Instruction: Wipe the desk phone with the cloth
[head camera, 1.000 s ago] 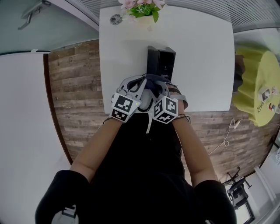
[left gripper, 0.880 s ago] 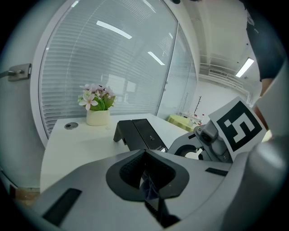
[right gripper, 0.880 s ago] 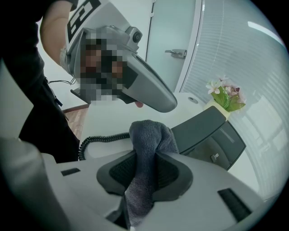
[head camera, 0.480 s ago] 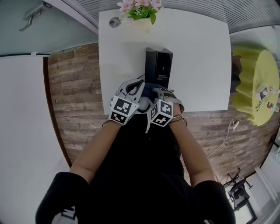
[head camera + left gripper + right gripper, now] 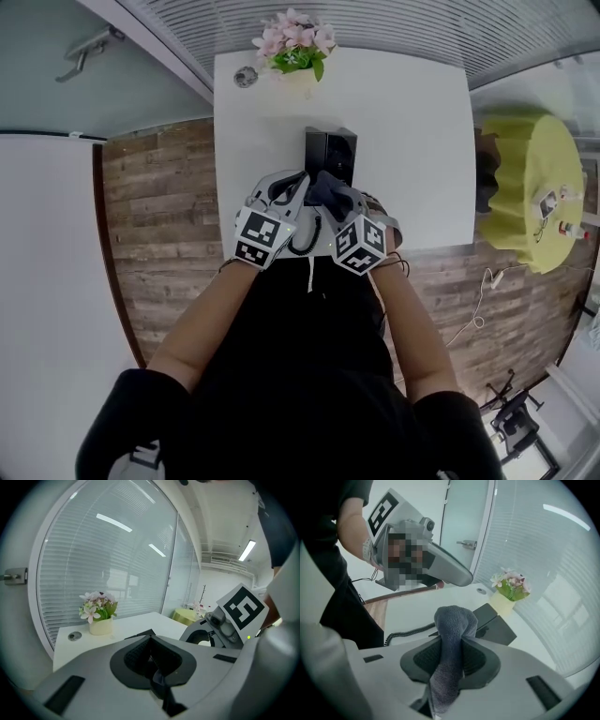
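Shows a black desk phone standing mid-way along a white counter, with a potted flower at the far edge. Grips a grey cloth in the right tongs, folded end poking past the tips, just at the phone's near end; cannot tell whether touching. Keeps the left tongs closed on nothing, close beside on the left. Looks like wiping barely begun, most of the phone left to rub.
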`<state>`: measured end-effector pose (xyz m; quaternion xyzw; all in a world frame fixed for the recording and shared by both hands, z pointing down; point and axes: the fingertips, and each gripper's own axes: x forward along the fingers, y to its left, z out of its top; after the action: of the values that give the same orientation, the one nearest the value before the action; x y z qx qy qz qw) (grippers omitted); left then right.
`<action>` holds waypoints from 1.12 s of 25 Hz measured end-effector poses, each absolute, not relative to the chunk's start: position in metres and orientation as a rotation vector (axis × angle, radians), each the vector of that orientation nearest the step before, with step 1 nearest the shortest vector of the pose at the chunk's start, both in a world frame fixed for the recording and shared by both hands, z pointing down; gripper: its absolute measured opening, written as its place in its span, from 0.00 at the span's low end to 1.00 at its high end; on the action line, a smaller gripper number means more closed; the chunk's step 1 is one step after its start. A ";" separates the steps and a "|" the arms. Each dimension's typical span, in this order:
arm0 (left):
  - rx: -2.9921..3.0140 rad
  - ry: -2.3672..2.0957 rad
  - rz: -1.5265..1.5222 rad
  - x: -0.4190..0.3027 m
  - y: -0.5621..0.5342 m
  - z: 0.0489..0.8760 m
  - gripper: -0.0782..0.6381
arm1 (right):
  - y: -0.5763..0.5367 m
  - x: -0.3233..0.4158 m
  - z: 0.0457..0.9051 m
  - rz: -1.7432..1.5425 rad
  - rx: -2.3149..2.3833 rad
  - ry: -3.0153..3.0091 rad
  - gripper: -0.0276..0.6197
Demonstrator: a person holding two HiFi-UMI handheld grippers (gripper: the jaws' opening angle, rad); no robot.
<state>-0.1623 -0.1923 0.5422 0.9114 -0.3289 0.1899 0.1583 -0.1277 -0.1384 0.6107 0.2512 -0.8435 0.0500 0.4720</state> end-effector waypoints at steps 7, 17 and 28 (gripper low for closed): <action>2.654 -0.960 0.494 -0.151 -0.225 0.520 0.12 | -0.191 -0.102 0.583 0.064 0.772 -2.050 0.21; 2.637 -1.010 0.503 -0.145 -0.262 0.522 0.12 | -0.259 -0.081 0.581 0.055 0.905 -2.030 0.21; 2.584 -1.042 0.529 -0.149 -0.271 0.541 0.12 | -0.275 -0.089 0.604 0.049 0.886 -2.046 0.21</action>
<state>-0.1491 -0.2708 0.5408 0.9005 -0.3632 0.1844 0.1523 -0.0887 -0.2745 0.6042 0.3568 -0.8238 0.0197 0.4401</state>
